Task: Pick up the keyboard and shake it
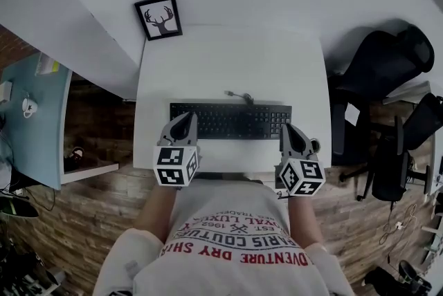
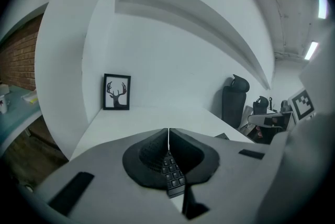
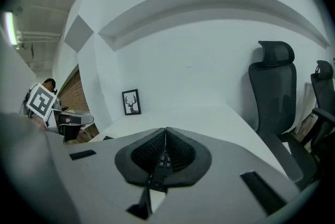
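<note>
Head view showed the keyboard [image 1: 232, 122] flat on the tabletop [image 1: 228, 59], with the left tongs [image 1: 185, 123] and right tongs [image 1: 289, 132] over its ends, both closed and empty (keys showed beneath them). Pickup looked unstarted; next, both would need opening to clamp it.

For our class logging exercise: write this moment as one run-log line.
left gripper: shut, over keyboard left end | right gripper: shut, over right end | keyboard: flat on white desk, not yet lifted

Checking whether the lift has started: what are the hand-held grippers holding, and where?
Nothing. The left hand-held gripper and right hand-held gripper are shut empty over the ends of the keyboard, which lies on the desk.
</note>
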The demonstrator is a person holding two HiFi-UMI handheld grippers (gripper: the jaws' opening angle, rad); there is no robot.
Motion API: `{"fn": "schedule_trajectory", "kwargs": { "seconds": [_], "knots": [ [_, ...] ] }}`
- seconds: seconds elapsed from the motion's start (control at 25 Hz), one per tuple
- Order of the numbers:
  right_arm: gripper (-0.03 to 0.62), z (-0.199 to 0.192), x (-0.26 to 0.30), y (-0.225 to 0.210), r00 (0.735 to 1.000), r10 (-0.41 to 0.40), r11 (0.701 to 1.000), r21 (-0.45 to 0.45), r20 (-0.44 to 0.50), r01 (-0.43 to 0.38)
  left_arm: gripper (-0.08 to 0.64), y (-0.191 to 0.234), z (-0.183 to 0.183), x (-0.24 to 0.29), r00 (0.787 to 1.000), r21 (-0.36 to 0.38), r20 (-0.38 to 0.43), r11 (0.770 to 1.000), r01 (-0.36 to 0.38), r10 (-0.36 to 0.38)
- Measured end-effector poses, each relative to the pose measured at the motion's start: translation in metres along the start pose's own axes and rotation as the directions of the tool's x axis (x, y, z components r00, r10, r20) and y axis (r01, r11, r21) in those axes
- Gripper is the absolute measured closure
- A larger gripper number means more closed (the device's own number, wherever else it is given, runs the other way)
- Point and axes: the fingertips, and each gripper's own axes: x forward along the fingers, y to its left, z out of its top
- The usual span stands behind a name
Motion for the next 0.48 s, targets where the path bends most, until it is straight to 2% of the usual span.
{"fn": "schedule_trajectory", "kwargs": {
  "seconds": [0.12, 0.28, 0.44, 0.48],
  "knots": [
    [0.568, -0.008, 0.011, 0.002, 0.999, 0.028, 1.0, -0.003, -0.032, -0.028, 0.534, 0.021, -0.014, 0.001, 0.999, -0.021, -0.031, 0.999, -0.036, 0.035],
    [0.566, -0.021, 0.027, -0.017, 0.997, 0.041, 0.999, 0.023, -0.071, -0.039, 0.534, 0.048, -0.035, 0.004, 0.993, -0.051, -0.086, 0.995, -0.08, 0.076],
    [0.563, -0.033, 0.038, -0.036, 0.99, 0.063, 0.991, 0.128, -0.124, -0.047, 0.532, 0.072, -0.058, 0.004, 0.983, -0.087, -0.167, 0.992, -0.095, 0.08],
    [0.54, -0.034, 0.041, -0.039, 0.989, 0.068, 0.987, 0.152, -0.13, -0.048, 0.532, 0.078, -0.064, 0.004, 0.979, -0.093, -0.188, 0.99, -0.102, 0.083]
  ]
}}
